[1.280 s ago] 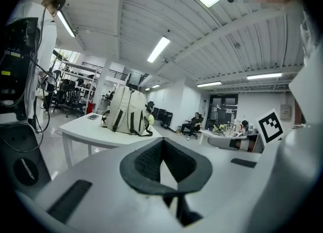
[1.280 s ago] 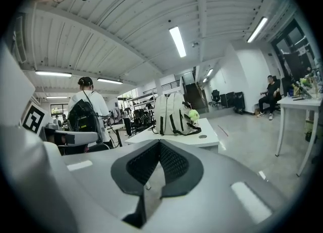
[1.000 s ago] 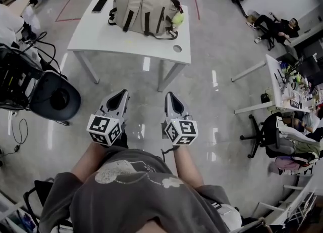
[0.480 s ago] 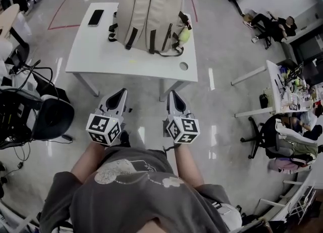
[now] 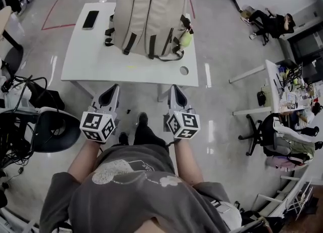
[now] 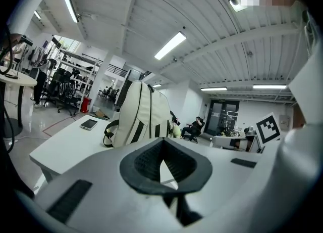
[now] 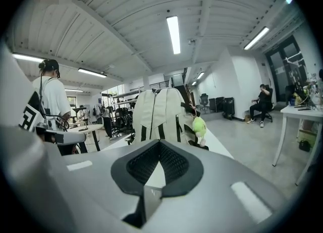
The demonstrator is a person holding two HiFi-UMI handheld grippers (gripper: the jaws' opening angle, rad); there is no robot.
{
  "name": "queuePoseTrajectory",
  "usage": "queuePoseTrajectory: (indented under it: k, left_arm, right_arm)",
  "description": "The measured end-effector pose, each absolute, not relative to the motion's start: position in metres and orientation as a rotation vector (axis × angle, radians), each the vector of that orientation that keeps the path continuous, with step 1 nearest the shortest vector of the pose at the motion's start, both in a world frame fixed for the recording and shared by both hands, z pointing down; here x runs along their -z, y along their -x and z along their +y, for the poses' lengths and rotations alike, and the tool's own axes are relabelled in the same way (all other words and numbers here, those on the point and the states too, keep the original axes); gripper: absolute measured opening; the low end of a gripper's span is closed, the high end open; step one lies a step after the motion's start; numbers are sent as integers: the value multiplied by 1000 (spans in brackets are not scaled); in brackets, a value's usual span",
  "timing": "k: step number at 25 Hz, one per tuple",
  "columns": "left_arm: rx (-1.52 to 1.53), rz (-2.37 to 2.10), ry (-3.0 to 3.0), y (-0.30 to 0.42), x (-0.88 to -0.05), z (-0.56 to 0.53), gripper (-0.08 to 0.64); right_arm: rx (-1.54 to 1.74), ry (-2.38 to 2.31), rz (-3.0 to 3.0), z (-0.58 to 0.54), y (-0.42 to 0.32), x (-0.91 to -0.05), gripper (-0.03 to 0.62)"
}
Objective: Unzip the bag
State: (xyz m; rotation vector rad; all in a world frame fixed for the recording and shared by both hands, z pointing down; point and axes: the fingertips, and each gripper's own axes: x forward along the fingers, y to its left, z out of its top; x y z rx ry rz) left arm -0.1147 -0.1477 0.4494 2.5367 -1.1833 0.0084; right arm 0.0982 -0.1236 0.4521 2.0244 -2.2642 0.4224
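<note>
Left gripper (image 5: 112,89), right gripper (image 5: 174,88): jaws closed together, empty, held side by side short of the desk (image 5: 91,62). Bag (image 5: 150,14): upright on the desk, well apart from both grippers. Progress, as judged: none, since the approach, the grasp of the zip pull and the unzipping are all left.

Bare tabletop (image 5: 101,60) lies open before the backpack (image 5: 149,14), phone (image 5: 90,19) off left

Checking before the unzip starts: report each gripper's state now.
Left gripper: closed, holding nothing.
Right gripper: closed, holding nothing.
</note>
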Motion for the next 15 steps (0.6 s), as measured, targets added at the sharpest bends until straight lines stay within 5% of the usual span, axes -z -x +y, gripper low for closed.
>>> queuePoseTrajectory:
  k: [15]
  left_arm:
    - [-23,-1273,-2509,61,-448,-268,5]
  right_arm:
    - [-347,-1895,-2321,-289,-147,-465,0]
